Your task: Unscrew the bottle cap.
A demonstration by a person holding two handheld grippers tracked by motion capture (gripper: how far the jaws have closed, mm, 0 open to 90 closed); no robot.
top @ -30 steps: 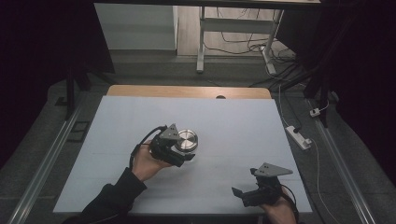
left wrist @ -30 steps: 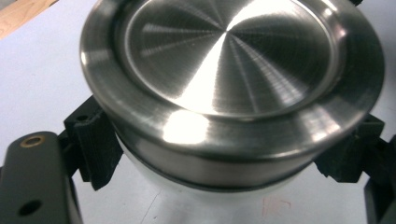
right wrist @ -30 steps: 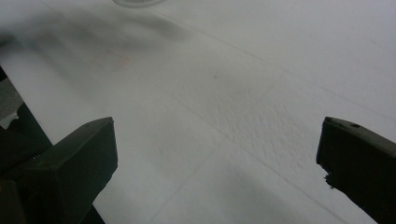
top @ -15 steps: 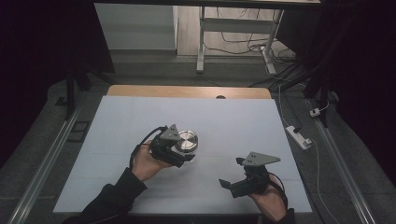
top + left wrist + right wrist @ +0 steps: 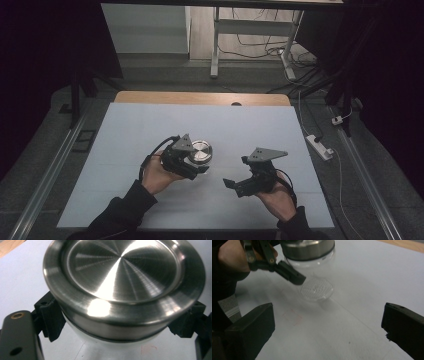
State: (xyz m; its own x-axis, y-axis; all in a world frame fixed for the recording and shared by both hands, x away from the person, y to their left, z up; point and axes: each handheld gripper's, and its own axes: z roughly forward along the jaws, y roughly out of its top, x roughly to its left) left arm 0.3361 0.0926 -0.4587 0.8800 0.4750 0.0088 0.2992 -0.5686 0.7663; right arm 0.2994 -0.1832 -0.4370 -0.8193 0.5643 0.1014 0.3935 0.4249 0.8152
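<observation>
Left gripper (image 5: 192, 167) clamps a clear glass jar (image 5: 317, 287) below its round brushed-steel lid (image 5: 122, 272). Right gripper (image 5: 235, 184), jaws wide apart and empty, sits right of the jar.

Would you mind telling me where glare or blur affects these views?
Left gripper view: strong streaky glare on the lid, near rim soft. Right gripper view: the right tool is blurred, the glass fairly sharp. High view: surroundings dark, table evenly lit.

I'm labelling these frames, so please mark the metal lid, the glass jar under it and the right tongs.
metal lid (image 5: 122, 272): left gripper view, middle of its brushed top.
glass jar (image 5: 317, 288): right gripper view, its patterned clear base.
right tongs (image 5: 240, 186): high view, midway between the tips of its open jaws.
</observation>
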